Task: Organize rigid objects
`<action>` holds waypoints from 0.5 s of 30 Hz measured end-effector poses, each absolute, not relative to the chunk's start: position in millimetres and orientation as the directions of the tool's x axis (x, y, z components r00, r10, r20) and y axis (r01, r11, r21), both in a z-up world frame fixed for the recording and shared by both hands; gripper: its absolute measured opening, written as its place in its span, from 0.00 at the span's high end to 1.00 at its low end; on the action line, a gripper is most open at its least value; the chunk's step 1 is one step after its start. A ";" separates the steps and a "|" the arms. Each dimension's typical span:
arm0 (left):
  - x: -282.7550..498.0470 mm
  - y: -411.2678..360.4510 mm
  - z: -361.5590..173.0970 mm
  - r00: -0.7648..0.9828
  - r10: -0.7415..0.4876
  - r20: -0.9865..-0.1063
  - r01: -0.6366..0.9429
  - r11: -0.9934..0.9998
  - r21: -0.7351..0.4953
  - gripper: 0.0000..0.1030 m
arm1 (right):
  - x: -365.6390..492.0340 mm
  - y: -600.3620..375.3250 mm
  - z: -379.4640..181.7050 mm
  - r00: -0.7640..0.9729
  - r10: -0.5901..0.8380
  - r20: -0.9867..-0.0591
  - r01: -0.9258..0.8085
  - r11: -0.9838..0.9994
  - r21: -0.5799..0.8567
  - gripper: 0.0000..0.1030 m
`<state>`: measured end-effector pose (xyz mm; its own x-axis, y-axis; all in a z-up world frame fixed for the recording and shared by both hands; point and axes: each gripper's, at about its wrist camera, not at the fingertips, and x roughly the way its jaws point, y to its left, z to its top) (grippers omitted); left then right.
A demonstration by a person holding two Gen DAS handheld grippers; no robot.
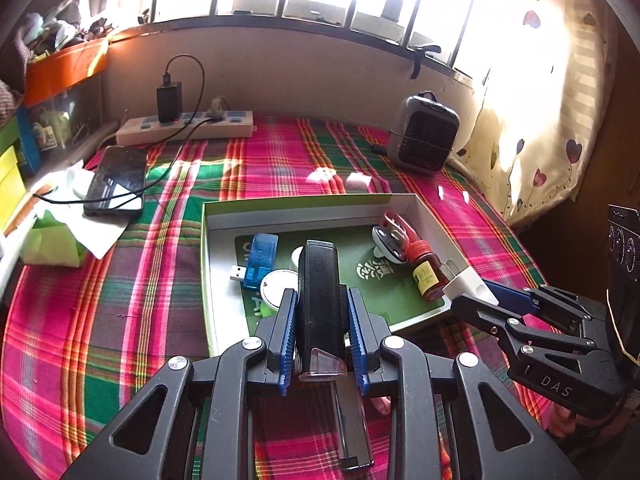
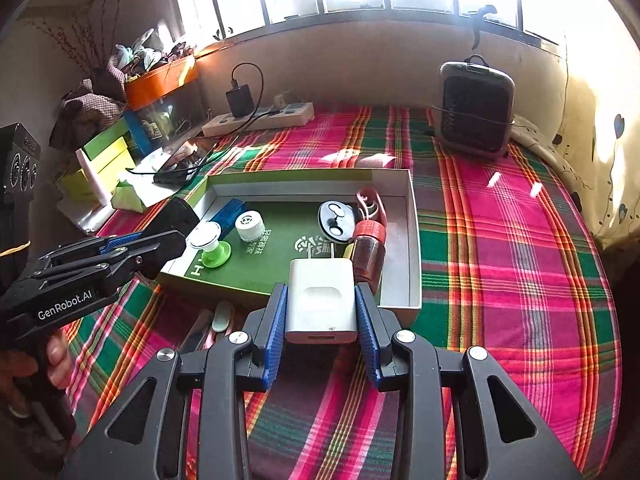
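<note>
A shallow white box (image 1: 208,264) with a green floor lies on the plaid cloth. It holds a blue USB stick (image 1: 260,260), a white cap (image 1: 278,284), a red-capped brown bottle (image 1: 428,272) and a round black-and-white piece (image 1: 386,242). My left gripper (image 1: 322,296) is shut on a black oblong device (image 1: 320,280), held above the box's near left part. My right gripper (image 2: 320,292) is shut on a white charger plug (image 2: 320,304), prongs forward, over the box's (image 2: 414,240) near edge beside the bottle (image 2: 368,252). Each gripper also shows in the other's view.
A power strip (image 1: 188,126) with a black charger and a phone (image 1: 118,180) lie at the back left. A small grey heater (image 1: 426,136) stands at the back right. Stacked boxes and tissue crowd the left edge. Small items (image 2: 222,316) lie on the cloth before the box.
</note>
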<state>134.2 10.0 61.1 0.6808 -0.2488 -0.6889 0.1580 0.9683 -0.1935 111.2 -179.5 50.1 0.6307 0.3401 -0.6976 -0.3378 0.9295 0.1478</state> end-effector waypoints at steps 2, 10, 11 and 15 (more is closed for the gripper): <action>139.6 13.8 60.0 0.678 -0.250 -0.691 0.152 0.968 -0.201 0.77 | 117.5 -174.4 49.8 0.626 0.343 -0.700 -0.344 0.927 0.147 0.66; 157.2 31.6 58.0 0.680 -0.235 -0.695 0.118 0.970 -0.212 0.77 | 142.0 -154.5 42.8 0.601 0.346 -0.720 -0.363 0.921 0.140 0.66; 159.0 33.6 57.5 0.680 -0.233 -0.696 0.116 0.970 -0.212 0.77 | 144.5 -153.1 41.8 0.599 0.348 -0.721 -0.365 0.920 0.141 0.66; 166.1 40.1 54.3 0.675 -0.225 -0.703 0.098 0.971 -0.217 0.77 | 153.2 -148.4 35.8 0.585 0.349 -0.732 -0.366 0.919 0.146 0.66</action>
<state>166.1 40.1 54.2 0.6748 -0.2253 -0.7028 0.0984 0.9712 -0.2169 153.2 -148.4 35.8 0.5848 0.3491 -0.7322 -0.3656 0.9192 0.1462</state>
